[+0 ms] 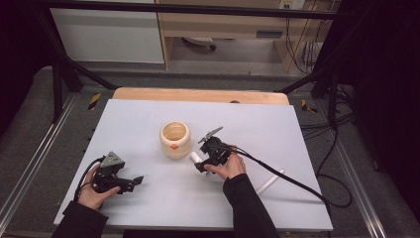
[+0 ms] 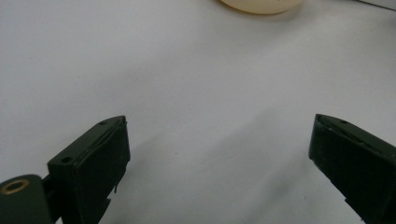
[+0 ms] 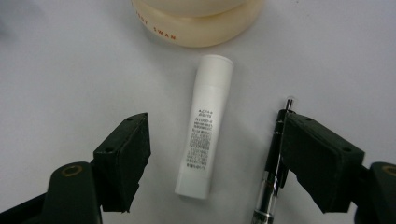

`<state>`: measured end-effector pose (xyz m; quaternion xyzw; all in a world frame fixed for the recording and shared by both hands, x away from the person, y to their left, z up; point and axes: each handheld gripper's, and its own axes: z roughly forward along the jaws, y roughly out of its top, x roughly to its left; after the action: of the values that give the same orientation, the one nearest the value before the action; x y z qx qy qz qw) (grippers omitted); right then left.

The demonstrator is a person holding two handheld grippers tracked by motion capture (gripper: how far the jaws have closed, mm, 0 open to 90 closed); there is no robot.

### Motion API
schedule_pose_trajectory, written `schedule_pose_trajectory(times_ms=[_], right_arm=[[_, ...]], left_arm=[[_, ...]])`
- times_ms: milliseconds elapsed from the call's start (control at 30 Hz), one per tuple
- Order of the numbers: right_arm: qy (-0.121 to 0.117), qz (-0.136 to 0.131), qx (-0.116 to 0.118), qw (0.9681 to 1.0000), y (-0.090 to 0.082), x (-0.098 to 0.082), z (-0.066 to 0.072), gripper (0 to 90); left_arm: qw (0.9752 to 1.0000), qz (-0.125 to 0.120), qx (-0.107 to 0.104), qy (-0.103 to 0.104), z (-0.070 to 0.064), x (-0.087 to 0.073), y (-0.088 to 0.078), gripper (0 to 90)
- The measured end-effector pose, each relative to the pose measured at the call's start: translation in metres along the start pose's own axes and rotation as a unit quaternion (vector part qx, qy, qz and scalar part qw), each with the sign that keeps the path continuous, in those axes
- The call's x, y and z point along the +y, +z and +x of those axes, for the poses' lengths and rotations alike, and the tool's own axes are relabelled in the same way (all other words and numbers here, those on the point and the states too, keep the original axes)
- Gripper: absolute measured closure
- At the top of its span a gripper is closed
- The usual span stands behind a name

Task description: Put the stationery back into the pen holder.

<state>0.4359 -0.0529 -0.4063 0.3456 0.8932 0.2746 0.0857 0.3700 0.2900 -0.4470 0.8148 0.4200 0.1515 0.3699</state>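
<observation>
While the left gripper [image 1: 130, 181] rests on the white table [image 1: 277, 139] in the high view, the right gripper [image 1: 200, 161] sits by the white tube [image 1: 195, 157], near the cream pot [image 1: 175, 139].

Left gripper view: jaws wide, nothing between.

Right gripper view: jaws apart around the tube [image 3: 205, 126], not touching; a black pen [image 3: 275, 158] lies beside one jaw.

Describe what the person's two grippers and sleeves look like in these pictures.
Both arms wear dark long sleeves. The left gripper and right gripper are black handheld tools, each with two blocky black jaws with small screw holes and a brass-ringed hole near the base. Each carries a grey three-cornered plate on top. A black cable trails from the right gripper.
</observation>
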Motion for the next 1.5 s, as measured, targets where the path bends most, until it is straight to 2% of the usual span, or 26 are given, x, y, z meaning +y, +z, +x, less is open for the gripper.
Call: schedule_pose_trajectory(times_ms=[367, 500, 700, 1167, 1500], right_arm=[[0.0, 0.028, 0.001, 0.9996, 0.016, 0.011, 0.002, 41.7], [0.01, 0.042, 0.003, 0.999, 0.021, 0.013, -0.001, 48.8], [0.017, 0.055, 0.007, 0.9983, 0.024, 0.014, -0.003, 54.8], [0.024, 0.062, 0.013, 0.9977, 0.032, 0.012, -0.002, 64.8], [0.037, 0.072, 0.004, 0.9967, 0.032, 0.014, -0.001, 68.7]], left_arm=[[1.0, -0.001, -0.001, 0.001, 0.0, 0.0, 0.0, 5.5], [1.0, -0.002, -0.001, 0.001, -0.001, 0.001, -0.001, 5.5], [1.0, -0.001, -0.002, 0.0, 0.0, 0.001, 0.0, 5.5], [1.0, 0.001, -0.002, 0.003, -0.001, 0.001, 0.0, 5.5], [1.0, 0.001, -0.003, 0.004, -0.001, 0.001, 0.001, 5.6]])
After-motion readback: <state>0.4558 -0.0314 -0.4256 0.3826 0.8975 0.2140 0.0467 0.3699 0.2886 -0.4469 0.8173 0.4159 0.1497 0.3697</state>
